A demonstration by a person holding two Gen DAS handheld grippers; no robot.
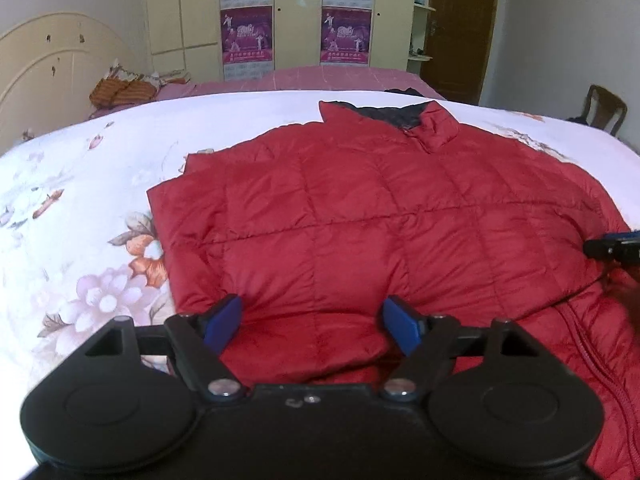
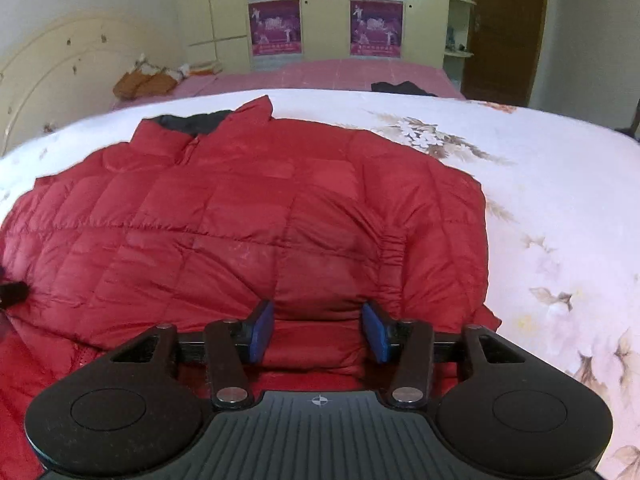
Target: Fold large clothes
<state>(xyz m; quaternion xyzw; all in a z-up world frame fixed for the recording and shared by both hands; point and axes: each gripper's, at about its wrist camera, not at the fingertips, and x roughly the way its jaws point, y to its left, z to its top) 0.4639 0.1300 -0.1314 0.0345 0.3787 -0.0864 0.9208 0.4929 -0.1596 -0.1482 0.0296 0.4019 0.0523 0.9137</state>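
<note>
A red quilted puffer jacket (image 1: 360,208) lies flat on the floral white bedspread (image 1: 80,208), collar at the far side, both sleeves folded in over the body. It also fills the right wrist view (image 2: 240,216). My left gripper (image 1: 312,326) is open, its blue pads either side of a puffed fold near the jacket's lower left hem. My right gripper (image 2: 318,330) is open, its pads either side of a folded sleeve end at the lower right. The right gripper's tip shows at the left view's right edge (image 1: 612,246).
The floral bedspread (image 2: 560,200) extends wide around the jacket. A pink bed (image 1: 320,78) with orange cloth (image 1: 120,90) and a dark garment (image 2: 400,88) stands behind. A cream headboard (image 1: 52,64), wardrobe with posters (image 1: 296,16), brown door (image 1: 460,24) and wooden chair (image 1: 604,110) stand beyond.
</note>
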